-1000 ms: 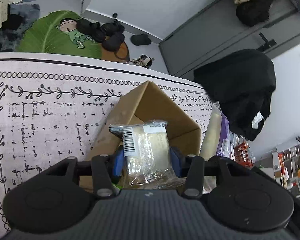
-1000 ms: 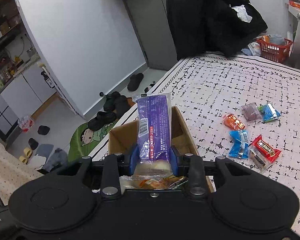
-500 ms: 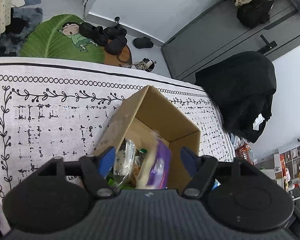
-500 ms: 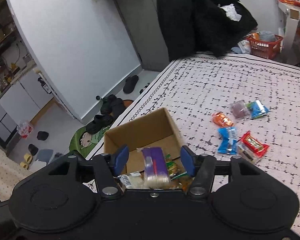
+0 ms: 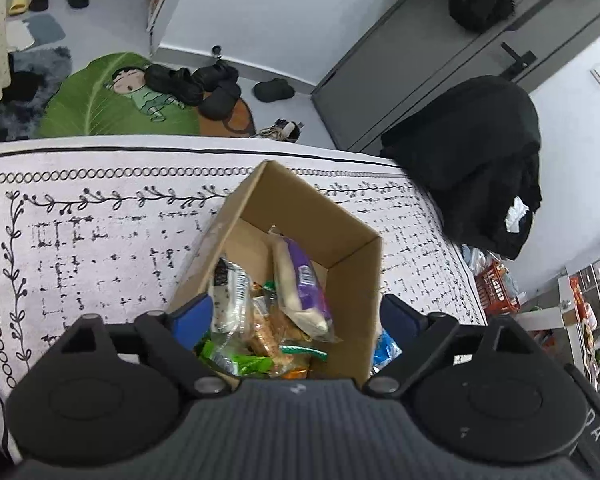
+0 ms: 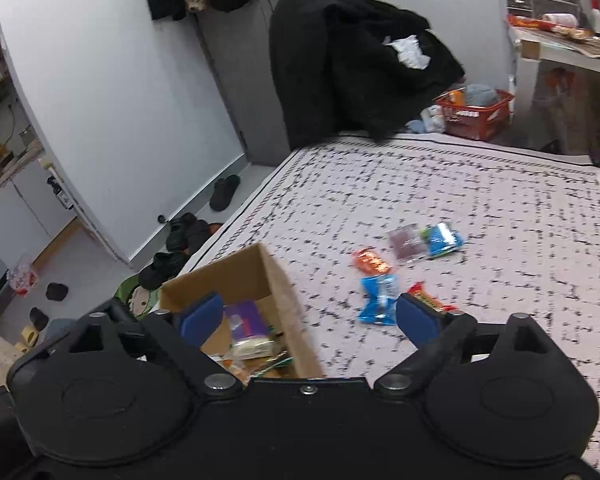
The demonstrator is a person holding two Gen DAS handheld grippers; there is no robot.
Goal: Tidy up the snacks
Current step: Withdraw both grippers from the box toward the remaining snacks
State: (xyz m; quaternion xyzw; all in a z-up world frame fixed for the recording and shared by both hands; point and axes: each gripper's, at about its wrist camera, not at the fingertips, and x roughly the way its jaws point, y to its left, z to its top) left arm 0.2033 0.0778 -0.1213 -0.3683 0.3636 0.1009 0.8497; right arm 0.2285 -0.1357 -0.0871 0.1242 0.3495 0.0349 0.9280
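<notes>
Opening over the cardboard box (image 5: 352,236), both tools hold nothing.
The left tool (image 5: 296,320) and right tool (image 6: 308,318) spread their jaws wide; the purple packet (image 5: 304,284) lies inside the box, loose snacks (image 6: 380,298) on the tabletop (image 6: 480,208).

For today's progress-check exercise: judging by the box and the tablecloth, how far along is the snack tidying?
Done: the cardboard box holds several packets, including the purple packet.
In hand: nothing; the left tool and right tool are opening, empty.
Left: five loose snacks on the tablecloth, among them the orange packet.
</notes>
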